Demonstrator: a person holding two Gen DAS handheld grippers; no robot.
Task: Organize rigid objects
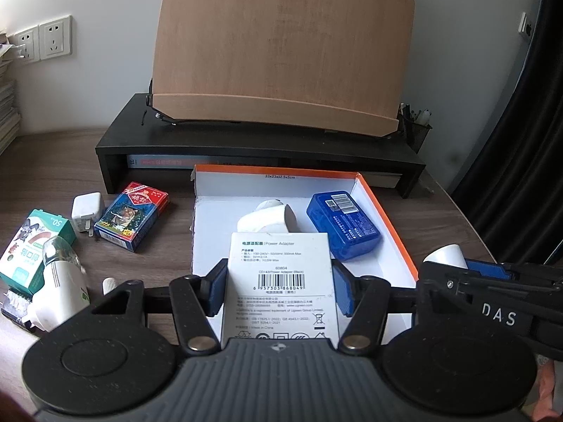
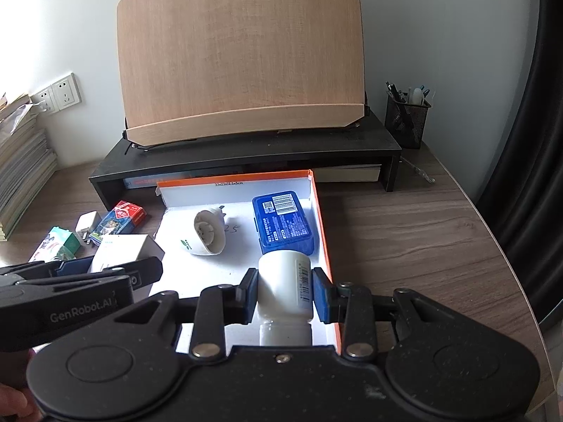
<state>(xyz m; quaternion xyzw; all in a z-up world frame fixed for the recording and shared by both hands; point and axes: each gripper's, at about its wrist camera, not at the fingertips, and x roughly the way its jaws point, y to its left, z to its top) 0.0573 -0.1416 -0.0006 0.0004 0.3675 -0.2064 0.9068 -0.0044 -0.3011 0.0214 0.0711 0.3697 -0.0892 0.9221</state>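
The white power adapter box (image 1: 279, 281) is clamped between the blue pads of the left tongs (image 1: 279, 286), its barcode side facing up, held over the near left part of the open white tray with orange rim (image 1: 387, 207); in the right wrist view the same box shows just at the tray's left edge. The right tongs (image 2: 284, 293) are closed on a white plastic pipe fitting (image 2: 285, 281) with a barcode sticker along its side, held above the near right corner of the tray, close against the orange wall. Inside the tray lie a blue flat case (image 1: 343, 225) with a label on top, near the right wall toward the back, and a white rounded plug-in device (image 2: 207, 234) lying on its side near the middle, well apart from the case. On the wooden table (image 2: 404, 232) left of the tray sit a pack of playing cards (image 1: 132, 216), a white charger cube (image 1: 88, 211) just beside it, a green and white carton (image 1: 31, 246), and a white device with a clear cap (image 1: 61, 281) nearest the left tongs. Behind the tray stands a black monitor riser (image 1: 246, 140) carrying a tilted wooden board (image 1: 281, 42), with books tucked underneath. A black mesh pen holder (image 2: 406, 117) stands at the riser's right end, two wall sockets (image 1: 42, 40) sit on the white wall at the left, and a stack of books (image 2: 21, 161) rises at the far left edge of the table
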